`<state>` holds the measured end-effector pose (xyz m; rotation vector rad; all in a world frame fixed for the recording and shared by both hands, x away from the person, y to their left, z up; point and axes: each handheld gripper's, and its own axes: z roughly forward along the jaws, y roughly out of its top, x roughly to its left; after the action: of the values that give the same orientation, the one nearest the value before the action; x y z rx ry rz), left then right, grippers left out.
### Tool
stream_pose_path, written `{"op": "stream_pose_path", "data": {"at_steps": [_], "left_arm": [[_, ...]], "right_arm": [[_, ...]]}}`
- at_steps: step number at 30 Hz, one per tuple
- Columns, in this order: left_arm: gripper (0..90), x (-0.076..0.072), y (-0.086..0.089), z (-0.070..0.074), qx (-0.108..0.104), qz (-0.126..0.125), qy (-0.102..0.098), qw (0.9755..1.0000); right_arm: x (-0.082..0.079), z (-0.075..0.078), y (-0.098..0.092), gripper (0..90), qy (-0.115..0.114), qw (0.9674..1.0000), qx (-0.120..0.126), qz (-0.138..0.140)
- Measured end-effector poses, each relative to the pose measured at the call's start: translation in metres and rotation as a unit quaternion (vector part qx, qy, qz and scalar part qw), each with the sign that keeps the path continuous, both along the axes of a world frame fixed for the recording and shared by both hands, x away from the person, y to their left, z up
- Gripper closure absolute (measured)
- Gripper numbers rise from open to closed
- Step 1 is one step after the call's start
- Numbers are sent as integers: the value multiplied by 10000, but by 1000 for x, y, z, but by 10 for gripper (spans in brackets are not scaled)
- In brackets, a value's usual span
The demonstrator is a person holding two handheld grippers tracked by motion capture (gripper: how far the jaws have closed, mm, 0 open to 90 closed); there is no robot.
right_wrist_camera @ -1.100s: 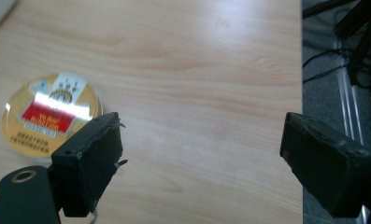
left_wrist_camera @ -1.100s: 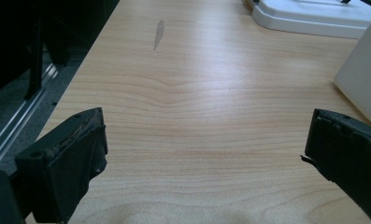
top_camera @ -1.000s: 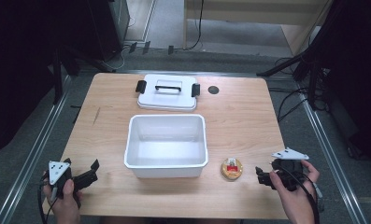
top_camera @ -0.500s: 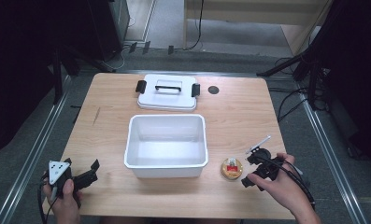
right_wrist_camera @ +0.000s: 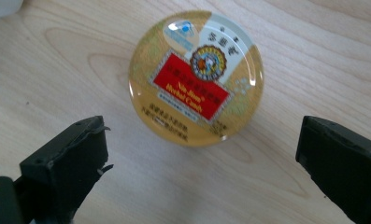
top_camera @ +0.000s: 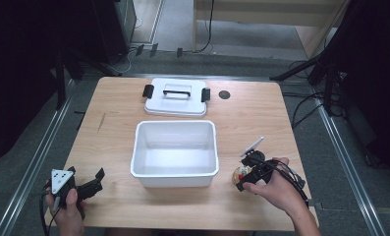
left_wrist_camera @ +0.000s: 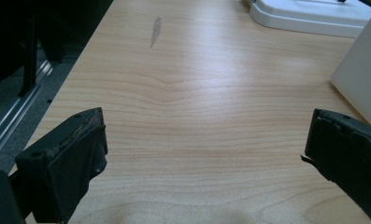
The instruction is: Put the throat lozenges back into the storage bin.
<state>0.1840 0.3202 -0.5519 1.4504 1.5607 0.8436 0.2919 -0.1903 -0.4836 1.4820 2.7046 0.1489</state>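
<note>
A small round gold tin (right_wrist_camera: 196, 77) with a red label lies flat on the wooden table, just right of the white bin (top_camera: 175, 152); in the high view the tin (top_camera: 239, 173) peeks out under my right gripper (top_camera: 245, 178). That right gripper (right_wrist_camera: 202, 163) points down at the tin, open, jaws wide on either side and above it, not touching. The bin is open-topped with nothing inside. Its white lid (top_camera: 176, 96) with black handle and clips lies flat behind it. My left gripper (top_camera: 95, 183) rests open at the table's front left corner, open (left_wrist_camera: 204, 154) over bare wood.
A dark round hole (top_camera: 224, 94) sits in the table near the back right of the lid. The bin's corner (left_wrist_camera: 360, 77) stands close to the right of the left gripper. Metal rails run along both table sides.
My right gripper has swung in from the table's right edge toward the left and tipped down over the gold tin. The left gripper has stayed still.
</note>
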Motion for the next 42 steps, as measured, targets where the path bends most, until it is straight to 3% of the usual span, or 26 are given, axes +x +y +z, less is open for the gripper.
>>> {"op": "stream_pose_path", "data": {"at_steps": [13,14,19,20,21,30,42], "left_arm": [[0,0,0,0,-5,-21,5,10000],[0,0,0,0,-13,-23,8,10000],[0,0,1,0,-29,-37,11,10000],[0,0,1,0,-31,-34,9,10000],[0,0,1,0,-27,-36,13,10000],[0,0,1,0,-36,-24,13,10000],[0,0,1,0,-57,-29,9,10000]], "right_arm": [[12,-17,20,27,111,9997,-194,-83],[15,-21,21,37,75,9994,-334,-110],[17,-27,22,81,76,9987,-436,-261],[18,-30,21,190,107,9988,-412,-258],[18,-29,20,200,112,9989,-387,-243],[18,-8,14,204,-17,9995,-219,-233],[21,30,17,204,-180,9997,-116,90]]}}
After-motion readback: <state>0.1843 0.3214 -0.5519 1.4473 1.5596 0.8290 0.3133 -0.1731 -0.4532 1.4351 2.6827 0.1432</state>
